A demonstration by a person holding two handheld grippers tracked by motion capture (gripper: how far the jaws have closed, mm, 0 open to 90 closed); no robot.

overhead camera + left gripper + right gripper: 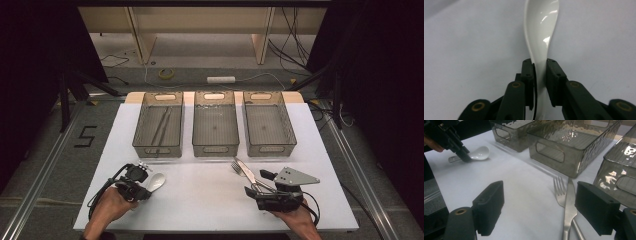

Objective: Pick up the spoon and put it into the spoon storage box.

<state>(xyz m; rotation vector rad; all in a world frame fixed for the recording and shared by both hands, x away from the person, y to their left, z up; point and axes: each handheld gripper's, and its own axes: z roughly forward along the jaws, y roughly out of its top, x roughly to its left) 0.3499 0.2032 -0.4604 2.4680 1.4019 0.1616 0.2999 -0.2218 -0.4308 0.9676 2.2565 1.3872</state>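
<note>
The left hand-held gripper (pixel 141 181) sits at the lower left of the high view, its jaws pinching the handle of a white spoon (pixel 156 181) that lies on the tabletop (pixel 200 200). In the left gripper view the spoon (pixel 540 32) runs up the middle of the frame, bowl at the top, with the two pads pressed against either side of its narrow handle. It looks like glazed ceramic: stiff, fairly light, but smooth and slippery, and likely to chip or crack if dropped. The handle near the bowl seems the sensible place to hold it, since the sides there are nearly parallel; a grip too far toward the tip could let the bowl swing down.

The right hand-held gripper (pixel 256 186) is at the lower right, jaws spread wide and holding nothing. In the right gripper view a fork (pixel 560 192) and a knife (pixel 569 205) lie side by side between those jaws, touching or nearly so. Both look like thin, stiff steel lying flat, so they may be awkward to pick apart.

Three grey bins (pixel 216 125) stand in a row across the middle of the high view; the left one holds what look like chopsticks (pixel 161 126).
</note>
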